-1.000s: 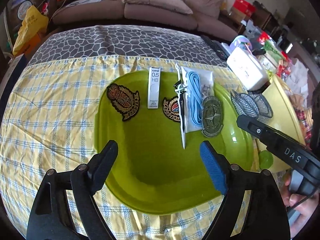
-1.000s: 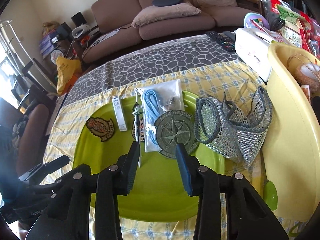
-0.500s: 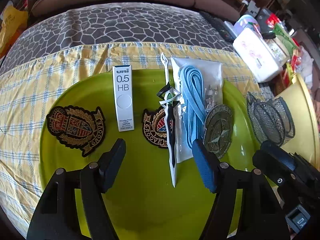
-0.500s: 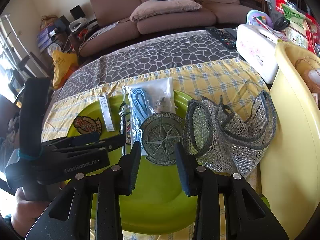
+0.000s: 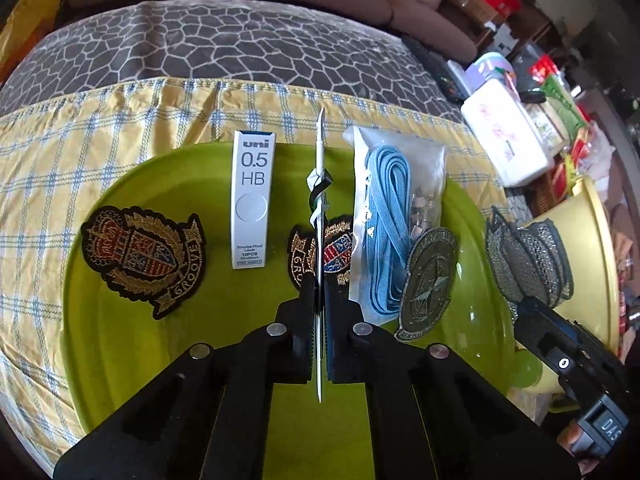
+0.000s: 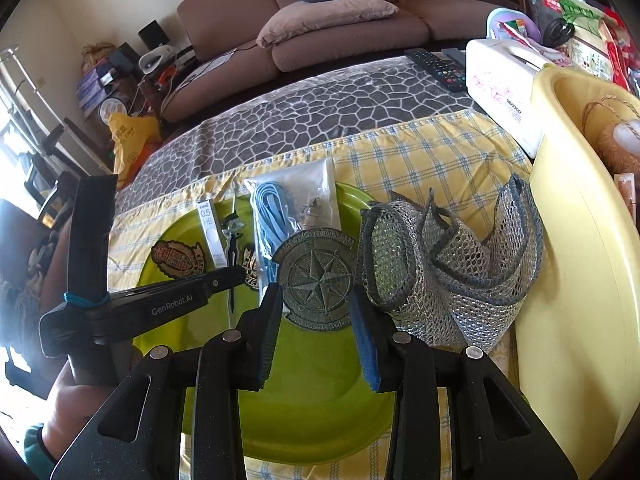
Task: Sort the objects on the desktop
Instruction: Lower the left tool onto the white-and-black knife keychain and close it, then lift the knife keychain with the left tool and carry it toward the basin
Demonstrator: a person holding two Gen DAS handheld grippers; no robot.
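On a lime-green tray (image 5: 160, 360) lie two crest patches (image 5: 144, 256), a white 0.5 HB lead case (image 5: 252, 200), a bag of blue laces (image 5: 392, 220), a round compass patch (image 6: 318, 280) and a thin sword-shaped piece (image 5: 320, 184). My left gripper (image 5: 319, 296) is shut on the sword piece's lower blade, whose tip pokes out behind the pads. Seen from the right wrist, the left gripper (image 6: 236, 274) reaches in from the left. My right gripper (image 6: 316, 316) stands open just in front of the compass patch, holding nothing.
A grey mesh bag (image 6: 452, 276) lies at the tray's right edge, against a tall yellow tub (image 6: 560, 280). Behind are a white tissue box (image 6: 504, 92) and a remote (image 6: 436, 66). A checked yellow cloth (image 5: 80, 152) covers the table; a sofa (image 6: 320, 20) stands beyond.
My left gripper moved forward and down over the tray and closed on the sword-shaped piece. The right gripper crept slightly nearer the compass patch, its jaws unchanged.
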